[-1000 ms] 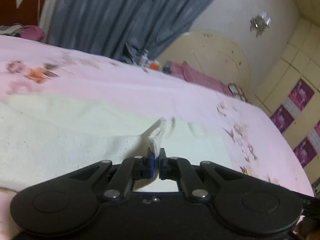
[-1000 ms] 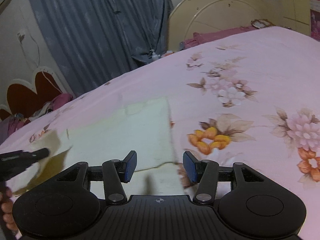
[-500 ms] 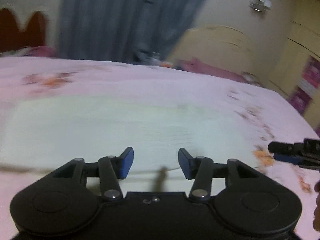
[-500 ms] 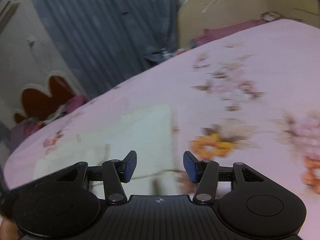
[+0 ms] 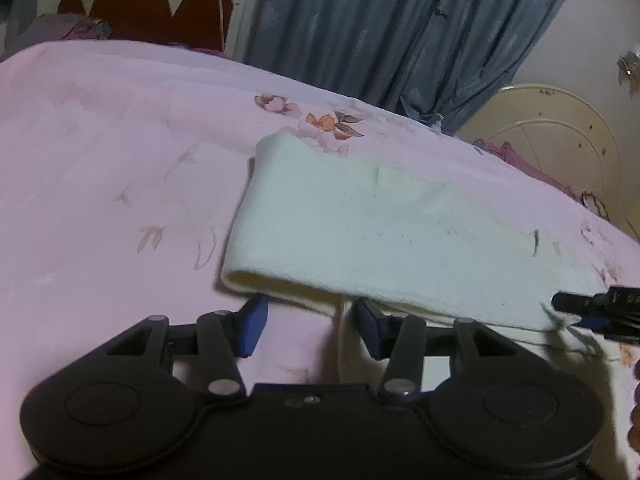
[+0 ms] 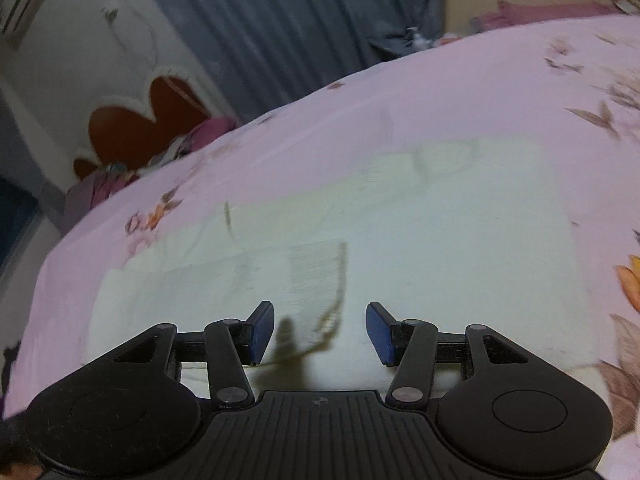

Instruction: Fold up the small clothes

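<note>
Pink floral bedsheet (image 5: 100,152) under folded cream cloth (image 5: 400,232); no legible writing.

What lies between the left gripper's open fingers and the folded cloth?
In the left wrist view, only a short strip of pink bedsheet separates the left gripper from the near edge of the cloth.
</note>
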A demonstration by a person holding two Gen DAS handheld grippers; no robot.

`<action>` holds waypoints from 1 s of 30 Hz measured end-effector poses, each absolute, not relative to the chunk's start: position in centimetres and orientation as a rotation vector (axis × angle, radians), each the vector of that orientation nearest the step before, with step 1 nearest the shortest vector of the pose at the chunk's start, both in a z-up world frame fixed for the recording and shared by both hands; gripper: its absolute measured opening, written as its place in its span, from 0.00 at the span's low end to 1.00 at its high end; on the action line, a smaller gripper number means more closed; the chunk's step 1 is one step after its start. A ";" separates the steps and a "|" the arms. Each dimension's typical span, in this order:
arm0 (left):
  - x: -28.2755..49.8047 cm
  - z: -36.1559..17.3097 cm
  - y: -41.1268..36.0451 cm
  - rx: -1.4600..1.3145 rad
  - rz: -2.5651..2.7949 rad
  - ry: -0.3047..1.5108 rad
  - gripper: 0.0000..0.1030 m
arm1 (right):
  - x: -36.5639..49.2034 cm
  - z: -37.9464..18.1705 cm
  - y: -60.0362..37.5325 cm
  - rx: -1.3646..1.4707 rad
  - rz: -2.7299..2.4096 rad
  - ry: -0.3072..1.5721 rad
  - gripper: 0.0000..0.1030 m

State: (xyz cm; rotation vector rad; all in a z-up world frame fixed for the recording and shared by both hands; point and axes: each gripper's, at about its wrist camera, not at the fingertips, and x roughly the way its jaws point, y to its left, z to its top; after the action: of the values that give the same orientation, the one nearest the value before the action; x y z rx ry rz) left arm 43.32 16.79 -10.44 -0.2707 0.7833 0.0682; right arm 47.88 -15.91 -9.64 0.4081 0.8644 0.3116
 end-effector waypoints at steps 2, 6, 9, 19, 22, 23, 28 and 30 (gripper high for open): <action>43.8 -10.5 16.1 -0.215 0.055 0.783 0.46 | 48.3 -9.8 -15.1 0.376 0.322 0.889 0.07; 43.9 -10.8 14.8 -0.152 0.035 0.779 0.45 | 47.5 -8.3 -14.8 0.322 0.333 0.820 0.04; 43.9 -10.8 14.8 -0.138 0.022 0.781 0.44 | 45.6 -4.5 -16.1 0.305 0.324 0.671 0.04; 44.5 -10.5 14.1 -0.104 -0.054 0.807 0.17 | 42.9 -1.8 -22.3 0.294 0.187 0.593 0.04; 44.5 -10.5 13.9 -0.102 -0.057 0.810 0.14 | 42.6 -2.4 -22.5 0.295 0.171 0.607 0.04; 44.5 -10.5 13.9 -0.103 -0.058 0.810 0.13 | 42.6 -2.5 -22.7 0.291 0.161 0.610 0.04; 44.3 -10.4 13.8 -0.103 -0.057 0.813 0.13 | 42.5 -3.8 -23.7 0.291 0.131 0.635 0.04; 44.2 -10.4 13.8 -0.104 -0.057 0.815 0.13 | 42.5 -4.6 -24.1 0.285 0.120 0.661 0.04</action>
State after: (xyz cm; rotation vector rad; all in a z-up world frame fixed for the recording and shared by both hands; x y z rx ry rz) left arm 44.19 13.79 -10.36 -0.1038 0.8146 -0.0573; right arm 42.48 -24.09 -4.58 0.2846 0.6606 0.1204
